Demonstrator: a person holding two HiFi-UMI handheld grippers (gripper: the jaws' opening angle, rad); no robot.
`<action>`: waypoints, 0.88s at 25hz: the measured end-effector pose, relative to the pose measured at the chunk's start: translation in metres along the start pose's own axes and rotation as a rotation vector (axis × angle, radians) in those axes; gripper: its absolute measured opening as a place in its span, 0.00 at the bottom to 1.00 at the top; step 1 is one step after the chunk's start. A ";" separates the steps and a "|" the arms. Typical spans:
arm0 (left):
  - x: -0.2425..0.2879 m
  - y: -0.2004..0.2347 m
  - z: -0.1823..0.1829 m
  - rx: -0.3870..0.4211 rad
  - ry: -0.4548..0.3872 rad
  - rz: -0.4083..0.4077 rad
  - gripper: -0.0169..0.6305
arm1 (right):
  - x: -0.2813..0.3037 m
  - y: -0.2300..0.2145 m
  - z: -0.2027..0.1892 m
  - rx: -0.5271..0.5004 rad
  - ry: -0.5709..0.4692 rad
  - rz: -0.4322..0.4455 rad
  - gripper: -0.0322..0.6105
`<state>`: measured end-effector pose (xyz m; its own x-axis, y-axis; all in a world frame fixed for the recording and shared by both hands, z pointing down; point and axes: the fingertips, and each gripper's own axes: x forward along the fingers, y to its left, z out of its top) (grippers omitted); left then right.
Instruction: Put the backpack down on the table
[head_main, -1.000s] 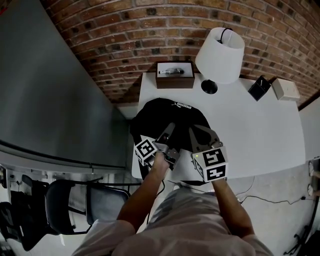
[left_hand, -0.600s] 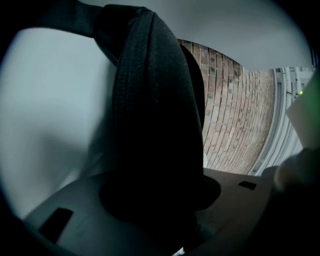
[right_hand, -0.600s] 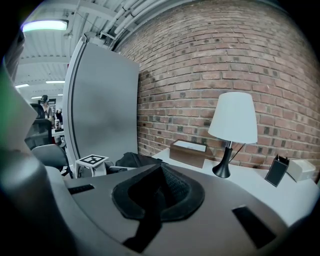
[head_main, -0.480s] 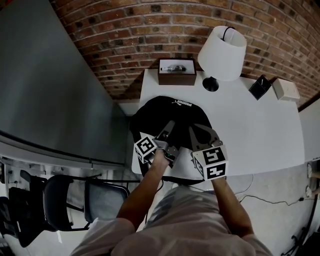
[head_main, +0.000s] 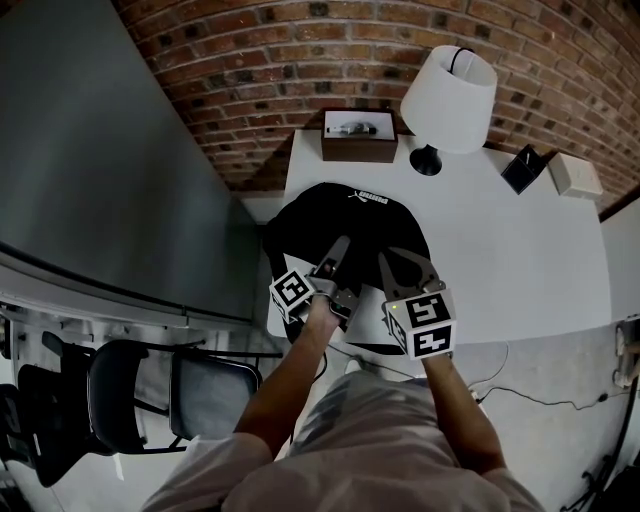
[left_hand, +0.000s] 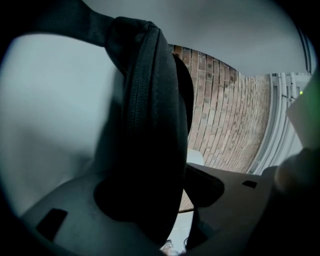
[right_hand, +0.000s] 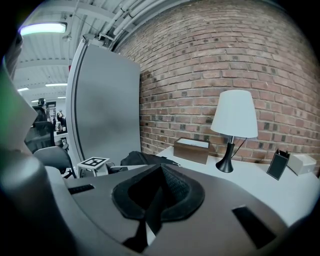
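Observation:
The black backpack (head_main: 345, 225) lies on the near left corner of the white table (head_main: 520, 250), partly hanging over the edge. My left gripper (head_main: 335, 262) is at its near side. Its jaws are opening; a black strap (left_hand: 150, 125) hangs between them against one pad, and the other pad (left_hand: 205, 185) stands apart from it. My right gripper (head_main: 405, 268) is just right of the left one, its pads (right_hand: 175, 192) closed together on a thin dark strap that hangs below them. The backpack (right_hand: 142, 159) shows beyond those jaws.
A white-shaded lamp (head_main: 450, 95) and a brown box (head_main: 358, 137) stand at the table's back by the brick wall. A small black stand (head_main: 523, 168) and a white box (head_main: 574, 177) sit at the back right. A grey panel and dark chairs (head_main: 130, 400) are at the left.
Both hands and the backpack stay almost where they were. The head view has shifted slightly, so the table sits a little higher in the picture.

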<state>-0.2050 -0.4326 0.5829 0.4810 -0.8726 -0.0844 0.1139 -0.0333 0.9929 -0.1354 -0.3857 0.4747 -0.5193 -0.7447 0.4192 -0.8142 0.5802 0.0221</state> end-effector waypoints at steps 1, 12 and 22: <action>-0.001 0.000 0.000 0.007 0.002 0.004 0.40 | -0.001 0.002 0.000 0.001 -0.001 0.001 0.05; -0.021 0.007 -0.006 0.009 -0.013 0.037 0.40 | -0.012 0.016 -0.009 0.010 0.000 0.019 0.05; -0.041 0.006 -0.020 0.020 -0.037 0.039 0.40 | -0.027 0.026 -0.017 0.017 -0.007 0.069 0.05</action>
<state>-0.2063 -0.3876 0.5907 0.4527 -0.8907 -0.0424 0.0782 -0.0077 0.9969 -0.1385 -0.3445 0.4789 -0.5762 -0.7053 0.4129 -0.7805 0.6248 -0.0220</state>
